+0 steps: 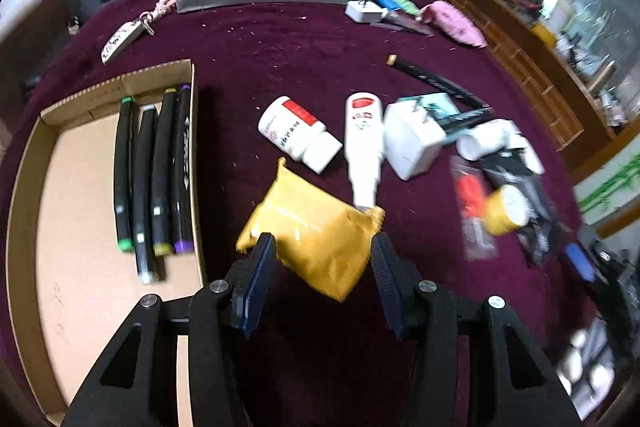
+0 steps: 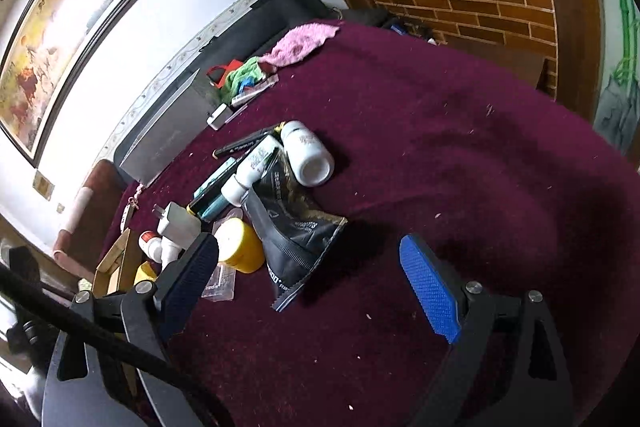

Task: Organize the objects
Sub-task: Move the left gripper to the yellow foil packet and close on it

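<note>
Probably light and crinkly, the yellow pouch (image 1: 316, 235) lies between the left gripper's (image 1: 322, 259) spread jaws; pinch its flat middle. Right gripper (image 2: 316, 287) is spread, empty.

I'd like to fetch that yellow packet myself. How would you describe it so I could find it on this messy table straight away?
Start at the open cardboard box holding four black markers, at the left of the dark red tablecloth. Just right of the box lies the yellow packet, between the open fingers of the left gripper. Unlike the hard white bottles beyond it, it is soft, crinkled and plain mustard yellow.
</note>
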